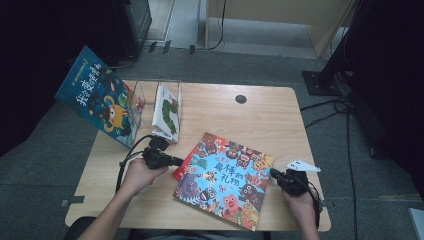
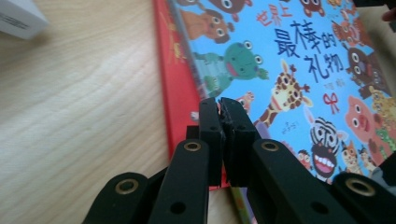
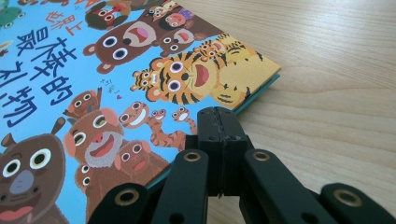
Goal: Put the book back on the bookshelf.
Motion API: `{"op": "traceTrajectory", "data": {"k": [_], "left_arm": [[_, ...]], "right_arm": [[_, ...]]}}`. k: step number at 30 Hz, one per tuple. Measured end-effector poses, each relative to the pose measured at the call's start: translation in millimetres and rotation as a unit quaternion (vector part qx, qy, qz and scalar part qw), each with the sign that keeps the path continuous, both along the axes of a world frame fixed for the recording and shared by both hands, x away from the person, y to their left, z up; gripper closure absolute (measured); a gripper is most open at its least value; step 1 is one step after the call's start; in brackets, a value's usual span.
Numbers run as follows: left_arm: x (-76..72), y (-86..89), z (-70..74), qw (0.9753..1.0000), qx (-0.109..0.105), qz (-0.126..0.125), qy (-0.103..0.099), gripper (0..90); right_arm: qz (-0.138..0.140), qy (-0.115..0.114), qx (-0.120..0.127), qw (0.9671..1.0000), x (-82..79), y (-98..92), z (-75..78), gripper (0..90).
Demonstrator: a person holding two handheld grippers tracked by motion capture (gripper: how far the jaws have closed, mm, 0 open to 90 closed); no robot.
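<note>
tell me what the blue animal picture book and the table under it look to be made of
The blue animal picture book looks like a printed, coated-paper cover over board: smooth, faintly glossy, with a thin stiff edge in the right gripper view. The light wooden table looks like pale wood or wood-grain laminate, matte, with grain lines; which one, I cannot tell.

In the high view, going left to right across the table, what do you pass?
Dark blue picture book propped at the left edge → white book standing in the clear rack → left hand-held gripper → light blue animal picture book lying flat → right hand-held gripper at that book's right edge.
</note>
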State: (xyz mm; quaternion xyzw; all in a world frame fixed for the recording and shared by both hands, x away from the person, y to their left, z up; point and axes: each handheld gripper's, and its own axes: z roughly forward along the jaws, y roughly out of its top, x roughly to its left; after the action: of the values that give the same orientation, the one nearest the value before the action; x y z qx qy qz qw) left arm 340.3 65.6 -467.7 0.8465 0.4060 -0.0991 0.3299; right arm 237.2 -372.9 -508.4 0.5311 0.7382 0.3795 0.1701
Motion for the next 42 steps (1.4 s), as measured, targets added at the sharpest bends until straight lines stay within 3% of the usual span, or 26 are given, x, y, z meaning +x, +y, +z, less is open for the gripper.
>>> {"op": "traceTrajectory", "data": {"k": [11,20,23,25,27,30,36,42], "left_arm": [[-8.8,-15.6,-12.9,0.9995,0.029,-0.009,0.009,88.6],[-15.7,-14.0,-14.4,0.9999,0.015,-0.002,0.007,89.8],[-19.5,-13.4,-12.2,0.9996,0.026,0.0,-0.005,89.7],[-20.2,-7.8,-9.1,0.9998,0.017,0.009,-0.01,89.7],[-18.6,0.7,-6.0,0.9998,-0.006,0.021,-0.002,89.8],[-19.4,7.1,-7.6,0.9994,0.015,0.032,-0.001,89.8],[-22.8,10.0,-14.0,0.9991,0.019,0.036,0.007,89.7],[-24.4,12.0,-17.9,0.9991,-0.004,0.033,0.025,89.6]], "right_arm": [[0.009,0.002,0.002,1.0,13.3,11.1,0.6,90.0],[0.017,0.002,0.004,0.9998,22.2,16.6,0.3,90.0],[0.02,0.002,0.004,0.9998,25.5,19.0,0.4,90.0],[0.024,0.003,0.0,0.9997,28.3,20.4,0.6,90.0],[0.023,0.005,-0.005,0.9997,29.3,20.7,0.4,90.0],[0.02,0.006,-0.005,0.9998,32.7,20.5,0.0,90.0],[0.024,0.007,-0.005,0.9997,40.5,25.9,-0.3,90.0],[0.034,0.011,-0.007,0.9993,50.0,32.3,0.5,90.0]]}}
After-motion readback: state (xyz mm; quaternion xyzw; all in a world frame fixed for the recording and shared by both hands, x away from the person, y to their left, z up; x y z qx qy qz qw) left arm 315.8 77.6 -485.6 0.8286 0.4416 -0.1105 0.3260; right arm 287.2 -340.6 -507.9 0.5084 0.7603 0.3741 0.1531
